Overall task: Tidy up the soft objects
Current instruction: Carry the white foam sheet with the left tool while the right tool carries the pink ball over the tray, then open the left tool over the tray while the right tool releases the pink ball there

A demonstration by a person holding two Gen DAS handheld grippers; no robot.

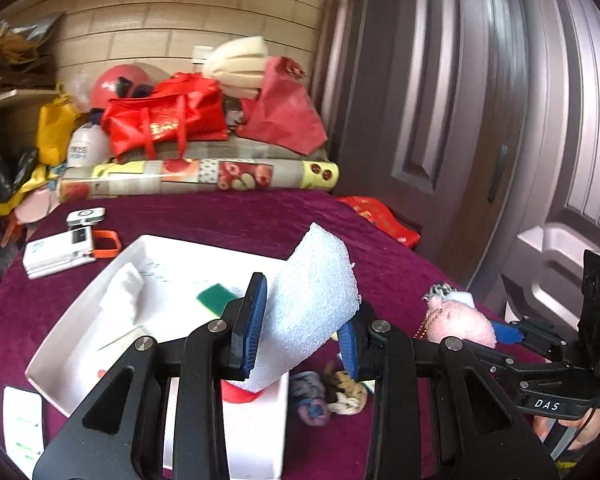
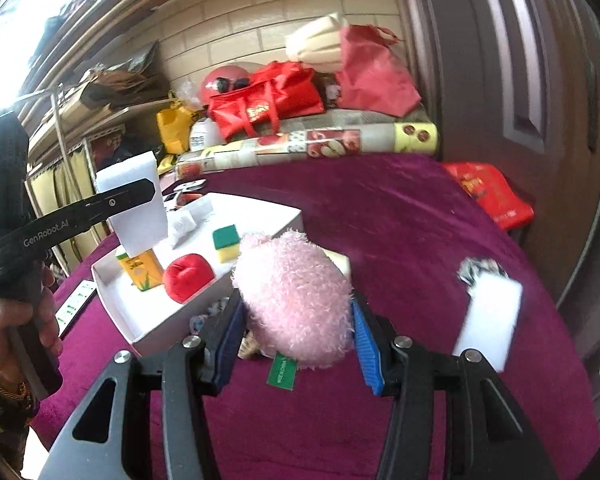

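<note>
My left gripper (image 1: pixel 300 334) is shut on a white foam sponge (image 1: pixel 312 304), held above the near end of a white tray (image 1: pixel 60 344). The sponge also shows in the right wrist view (image 2: pixel 134 204) over the tray (image 2: pixel 148 332). My right gripper (image 2: pixel 296 332) is shut on a pink plush toy (image 2: pixel 294 300) with a green tag, above the purple cloth, right of the tray. The plush also shows in the left wrist view (image 1: pixel 460 322). In the tray lie a green-yellow sponge (image 2: pixel 225 243), a red soft ball (image 2: pixel 188 282), a yellow carton (image 2: pixel 138 270) and a white cloth (image 1: pixel 122 294).
A white foam block (image 2: pixel 490 318) and a black-white item (image 2: pixel 480 268) lie on the purple cloth (image 2: pixel 380 216) to the right. Braided rope toys (image 1: pixel 328 398) lie beside the tray. A white device (image 1: pixel 58 254) is at far left. Red bags (image 1: pixel 168 118) and a rolled mat (image 1: pixel 196 176) stand behind. A door (image 1: pixel 480 100) is on the right.
</note>
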